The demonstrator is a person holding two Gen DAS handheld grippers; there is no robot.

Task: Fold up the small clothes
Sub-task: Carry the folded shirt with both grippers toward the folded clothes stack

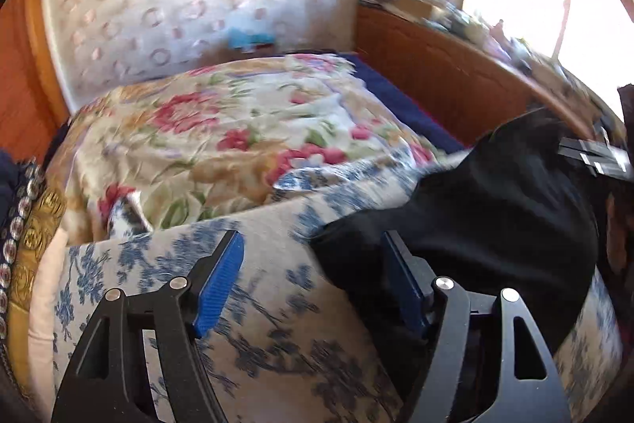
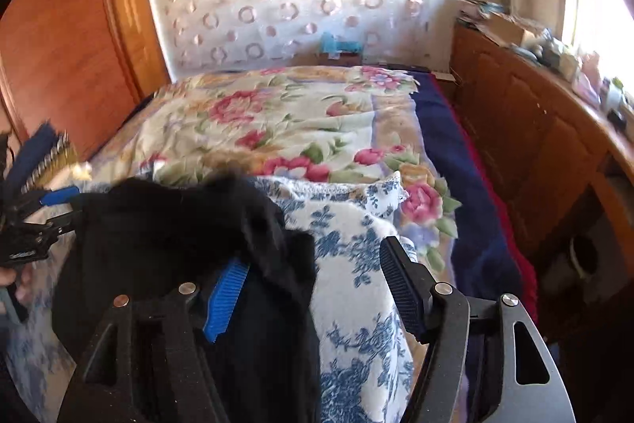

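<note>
A bed point(image 2: 475, 224) fills most of both views, spread with a floral blanket point(image 1: 222, 129) in cream, pink and green, with a dark blue cover point(image 2: 440, 129) showing along its far side beside a wooden cabinet point(image 2: 535, 129) whose top is crowded with clutter too blurred to tell apart. On the near part of the bed lies a white cloth with a blue flower print point(image 1: 261, 296), and on that cloth rests the black garment point(image 1: 495, 209), crumpled in a loose heap. At the left edge of the left wrist view is a stack of clothes point(image 1: 35, 224), gold, navy and pale. The left gripper point(image 1: 313, 284) stands open over the printed cloth; its blue pads are well apart, the garment's edge lies just by its right finger, and nothing is pinched between them. The right gripper point(image 2: 313, 288) is open as well, its left finger point(image 2: 226, 296) lying against a fold of the black garment and its right finger over the printed cloth, with no cloth pressed between the pads. In the right wrist view the left gripper shows at the garment's far left edge.
</note>
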